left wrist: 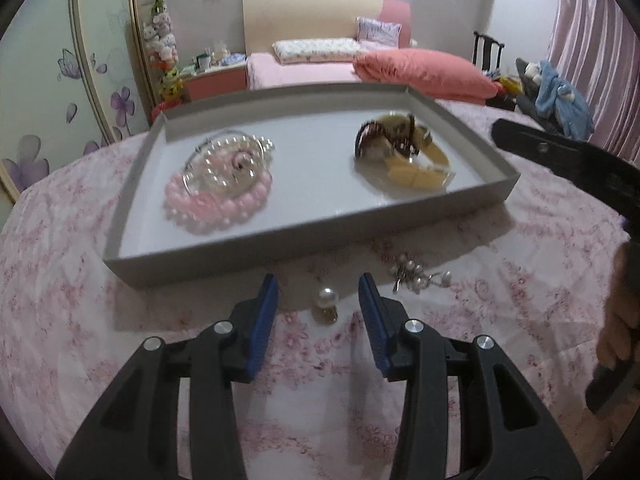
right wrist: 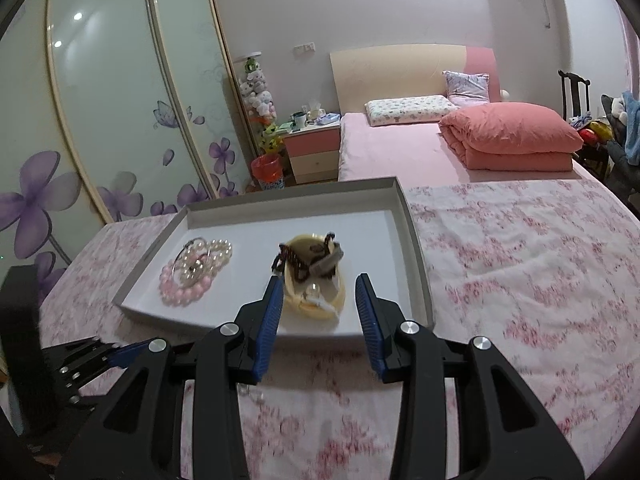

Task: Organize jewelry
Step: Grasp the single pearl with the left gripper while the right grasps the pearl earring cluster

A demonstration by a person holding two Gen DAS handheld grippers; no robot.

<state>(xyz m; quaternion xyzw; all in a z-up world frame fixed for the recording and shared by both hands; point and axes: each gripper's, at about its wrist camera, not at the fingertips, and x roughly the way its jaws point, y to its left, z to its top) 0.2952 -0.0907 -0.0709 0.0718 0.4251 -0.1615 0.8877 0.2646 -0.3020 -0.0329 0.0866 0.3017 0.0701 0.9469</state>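
A grey tray (left wrist: 280,254) lies on the pink floral cloth. In it, at the left, are pink and white bead bracelets (left wrist: 224,186); at the right are yellow and brown bracelets (left wrist: 404,150). A pearl earring (left wrist: 327,298) lies on the cloth just ahead of my open, empty left gripper (left wrist: 318,290). A cluster of small pearl pieces (left wrist: 418,276) lies to its right. My right gripper (right wrist: 316,292) is open and empty, held above the tray's near edge (right wrist: 312,338) over the yellow bracelets (right wrist: 316,280). The pink bracelets (right wrist: 192,276) show at the left.
The table's cloth (right wrist: 520,280) stretches to the right of the tray. A bed with a pink quilt (right wrist: 512,136), a nightstand (right wrist: 312,152) and a wardrobe with flower doors (right wrist: 100,120) stand behind. The right gripper's arm (left wrist: 580,168) shows at the left view's right edge.
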